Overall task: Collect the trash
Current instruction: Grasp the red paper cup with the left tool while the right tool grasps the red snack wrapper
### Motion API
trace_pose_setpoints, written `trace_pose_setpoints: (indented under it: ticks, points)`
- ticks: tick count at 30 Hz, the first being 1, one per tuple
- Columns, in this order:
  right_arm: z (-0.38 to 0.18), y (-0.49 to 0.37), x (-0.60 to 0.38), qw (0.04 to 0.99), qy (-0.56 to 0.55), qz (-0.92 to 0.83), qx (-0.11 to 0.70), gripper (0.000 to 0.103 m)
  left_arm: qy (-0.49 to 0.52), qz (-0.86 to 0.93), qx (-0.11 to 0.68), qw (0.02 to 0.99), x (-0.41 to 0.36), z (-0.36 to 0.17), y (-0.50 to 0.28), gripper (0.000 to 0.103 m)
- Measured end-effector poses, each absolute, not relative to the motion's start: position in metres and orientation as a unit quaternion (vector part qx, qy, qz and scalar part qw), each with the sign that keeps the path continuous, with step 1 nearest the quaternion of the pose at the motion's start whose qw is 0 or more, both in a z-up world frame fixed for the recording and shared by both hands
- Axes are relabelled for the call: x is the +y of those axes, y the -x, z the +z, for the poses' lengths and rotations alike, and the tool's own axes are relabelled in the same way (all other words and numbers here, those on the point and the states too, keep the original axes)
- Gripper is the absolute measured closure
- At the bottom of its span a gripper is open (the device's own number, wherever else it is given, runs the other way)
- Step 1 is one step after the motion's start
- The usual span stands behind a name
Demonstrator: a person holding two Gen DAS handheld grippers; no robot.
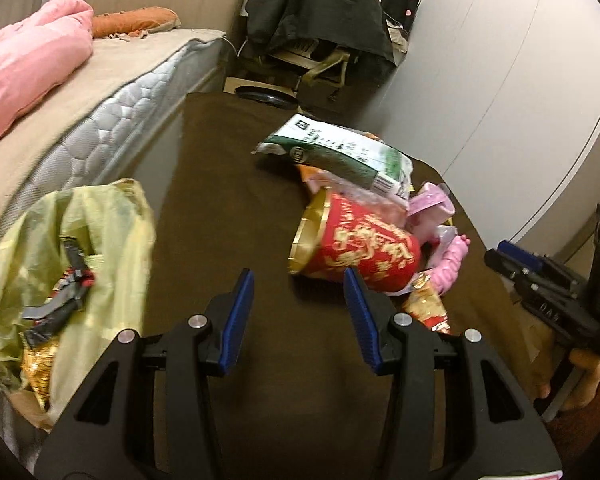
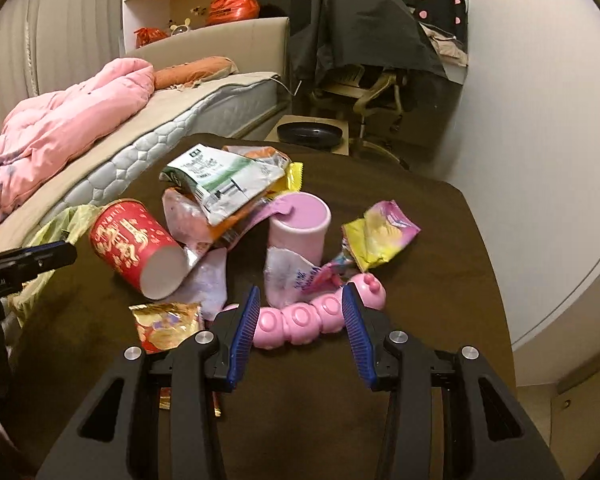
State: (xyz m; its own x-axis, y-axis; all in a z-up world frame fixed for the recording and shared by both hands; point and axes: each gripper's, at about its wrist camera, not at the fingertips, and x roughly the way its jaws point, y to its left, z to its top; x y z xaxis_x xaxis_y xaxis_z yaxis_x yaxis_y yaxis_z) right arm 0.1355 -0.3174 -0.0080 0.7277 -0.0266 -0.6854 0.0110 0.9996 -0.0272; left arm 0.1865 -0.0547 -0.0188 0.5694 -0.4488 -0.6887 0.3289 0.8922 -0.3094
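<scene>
A bed [image 2: 204, 112] with a quilted mattress stands along the left side of the room, and a pink quilt [image 2: 60, 128] lies bunched on it. Just beside the bed is the dark brown table [image 2: 440, 300], which carries the trash in a loose pile.

At the left edge of the table, next to the mattress, hangs a yellow-green plastic bag [image 1: 112, 240] with its mouth open; some dark and gold wrappers are already inside it.

The largest piece in the pile is a red paper cup [image 2: 134, 242] with gold letters, lying on its side. A green and white packet [image 2: 220, 184] rests on top of the pile. A pink cylinder container [image 2: 298, 228] stands upright in the middle, perhaps with a torn label at its foot, but this part is not clear. To its right lies a crumpled yellow and pink wrapper [image 2: 380, 236]. In front lies a pink knobby plastic piece [image 2: 300, 320], and to the left a small gold and red wrapper [image 2: 168, 322].

The left gripper [image 1: 300, 292] has its fingers apart and empty, above bare table near the red cup. The right gripper [image 2: 300, 312] is also spread with nothing held; its fingers stand at both sides of the pink knobby piece without pressing it.
</scene>
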Motion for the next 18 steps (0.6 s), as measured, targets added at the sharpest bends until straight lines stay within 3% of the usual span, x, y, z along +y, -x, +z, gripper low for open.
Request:
trace_pose_setpoints:
  ticks: [9, 18]
  points:
    - [-0.027, -0.123, -0.336, 0.924, -0.032, -0.012, 0.381, 0.062, 0.147, -0.212, 0.428, 0.866, -0.074, -0.019, -0.198, 0.058]
    - [-0.038, -0.107, -0.319, 0.918, -0.068, 0.035, 0.39, 0.062, 0.201, -0.176, 0.455, 0.85, -0.093, -0.037, -0.23, 0.045]
